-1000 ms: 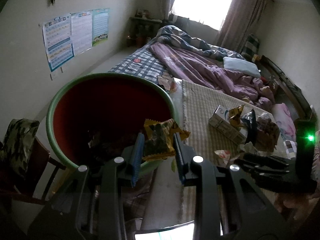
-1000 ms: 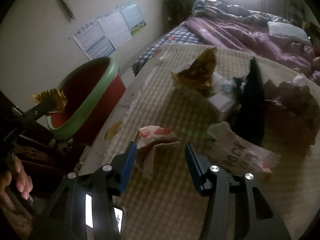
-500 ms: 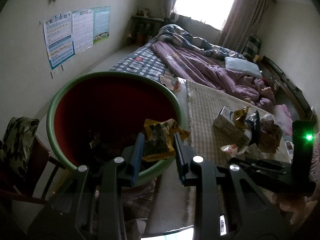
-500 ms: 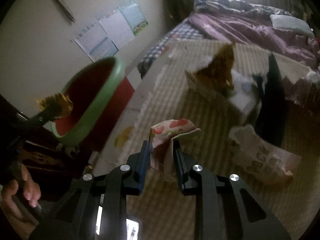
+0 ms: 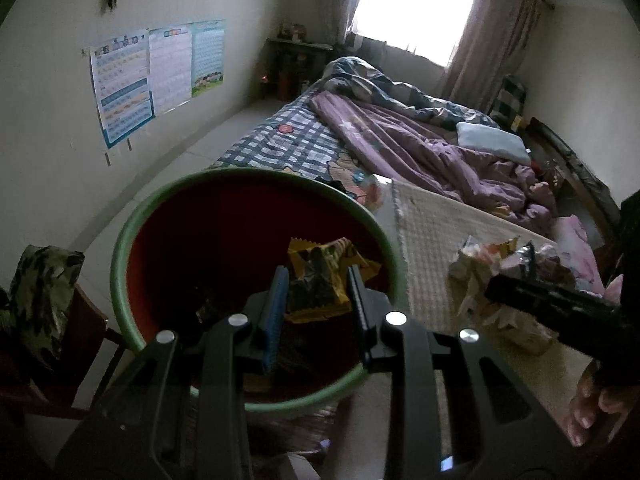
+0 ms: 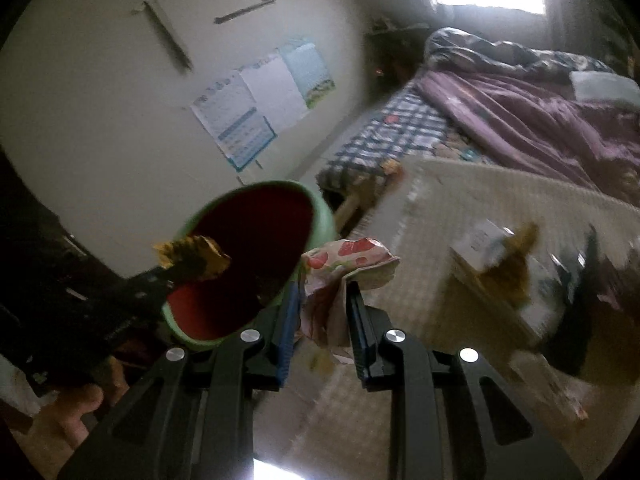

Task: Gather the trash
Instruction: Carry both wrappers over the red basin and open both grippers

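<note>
My left gripper is shut on a yellow snack wrapper and holds it over the open mouth of the red bin with a green rim. Dark trash lies inside the bin. My right gripper is shut on a crumpled white wrapper with red prints, lifted off the woven mat beside the bin's rim. The left gripper with the yellow wrapper also shows in the right wrist view. More trash lies in a pile on the mat.
A bed with a purple quilt fills the room behind the mat. A small carton and a yellow wrapper lie on the mat with dark packaging. A chair with camouflage cloth stands left of the bin. Posters hang on the wall.
My right gripper closed on the white and red wrapper, lifted it off the mat and swung left to the bin. My left gripper moved further over the bin with the yellow wrapper.
</note>
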{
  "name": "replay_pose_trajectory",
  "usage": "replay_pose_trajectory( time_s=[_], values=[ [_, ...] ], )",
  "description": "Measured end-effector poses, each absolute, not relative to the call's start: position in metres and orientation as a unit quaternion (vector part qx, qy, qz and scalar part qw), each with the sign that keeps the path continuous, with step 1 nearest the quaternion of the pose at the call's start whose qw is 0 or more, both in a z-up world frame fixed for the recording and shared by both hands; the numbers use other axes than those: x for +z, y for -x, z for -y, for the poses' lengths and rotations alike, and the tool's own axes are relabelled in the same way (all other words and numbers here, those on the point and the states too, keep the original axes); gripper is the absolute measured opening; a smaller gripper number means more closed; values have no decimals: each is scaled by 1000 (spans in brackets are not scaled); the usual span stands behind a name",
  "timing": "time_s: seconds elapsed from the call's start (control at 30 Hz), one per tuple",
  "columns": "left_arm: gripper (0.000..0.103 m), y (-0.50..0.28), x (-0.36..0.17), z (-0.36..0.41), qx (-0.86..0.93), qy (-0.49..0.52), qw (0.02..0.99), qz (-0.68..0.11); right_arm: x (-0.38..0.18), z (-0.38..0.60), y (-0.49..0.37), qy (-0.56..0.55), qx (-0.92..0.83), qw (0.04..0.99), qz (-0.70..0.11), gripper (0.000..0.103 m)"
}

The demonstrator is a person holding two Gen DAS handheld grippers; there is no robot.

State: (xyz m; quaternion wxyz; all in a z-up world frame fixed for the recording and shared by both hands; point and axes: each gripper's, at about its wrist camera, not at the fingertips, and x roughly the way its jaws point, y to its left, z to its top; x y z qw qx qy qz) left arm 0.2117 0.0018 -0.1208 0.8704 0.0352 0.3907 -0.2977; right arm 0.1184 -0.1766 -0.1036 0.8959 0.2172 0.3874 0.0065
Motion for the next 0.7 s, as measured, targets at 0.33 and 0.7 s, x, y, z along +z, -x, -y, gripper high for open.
replay_pose_trajectory(
  time_s=[0.33, 0.7],
  values=[
    [29, -234, -137, -17, -276, -39, 871, -404, -101, 133, -169, -189, 53, 897, -396, 25],
    [29, -247, -146, -28, -267, -36, 869, -414, -108, 118, -190, -181, 63, 895, -402, 27]
  ],
)
